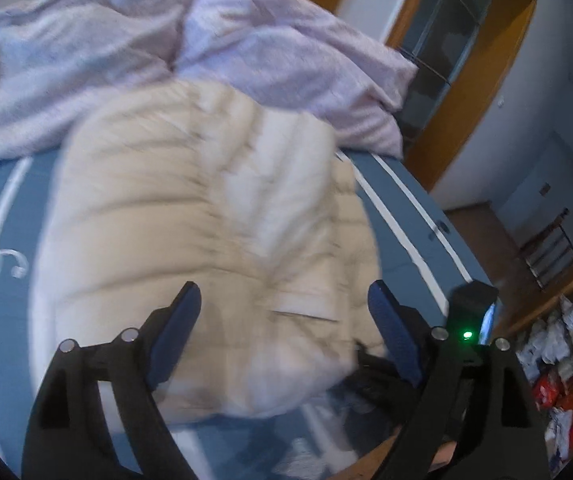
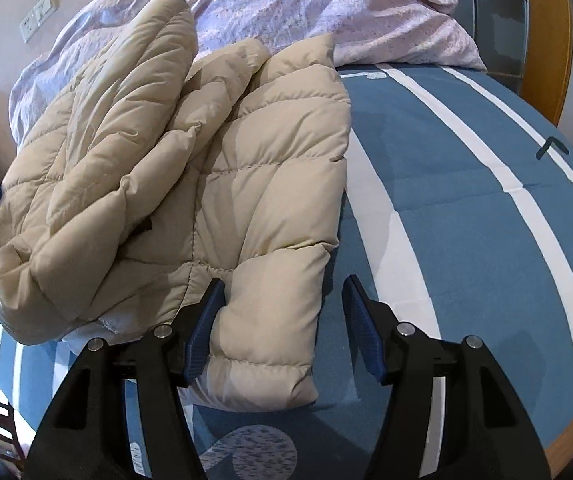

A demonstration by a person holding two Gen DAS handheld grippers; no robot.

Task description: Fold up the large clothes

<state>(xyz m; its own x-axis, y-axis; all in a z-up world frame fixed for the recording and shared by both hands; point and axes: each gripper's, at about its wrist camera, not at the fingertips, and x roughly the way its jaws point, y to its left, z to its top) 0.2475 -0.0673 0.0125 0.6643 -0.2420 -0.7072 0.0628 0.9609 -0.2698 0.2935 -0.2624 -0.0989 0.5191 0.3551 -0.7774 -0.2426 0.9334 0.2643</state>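
Two tools work over one beige quilted puffer jacket point(image 2: 190, 184), which lies partly folded on a bed point(image 2: 466, 240) covered by a blue sheet with white stripes. A rumpled pale lilac duvet point(image 2: 326, 4) lies bunched at the far end of the bed, and the jacket's far edge rests against it. In the right wrist view, the jacket occupies the left half of the bed surface, with one section folded over the body in a thick ridge. The right tool point(image 2: 282, 312) stands released over the jacket's near corner: its left finger point(image 2: 202, 332) touches the padded edge, while the right finger point(image 2: 362, 332) stands clear of the fabric above the bare sheet, so no grip is applied. In the left wrist view, which is blurred, the jacket point(image 1: 206, 232) fills the centre of the frame. The left tool point(image 1: 284, 320) is released, with its fingers spread wide above the jacket and no fabric clamped between them. A wood-framed doorway point(image 1: 466, 60) and a cluttered wooden shelf point(image 1: 558, 344) appear beyond the bed at the right of that view.
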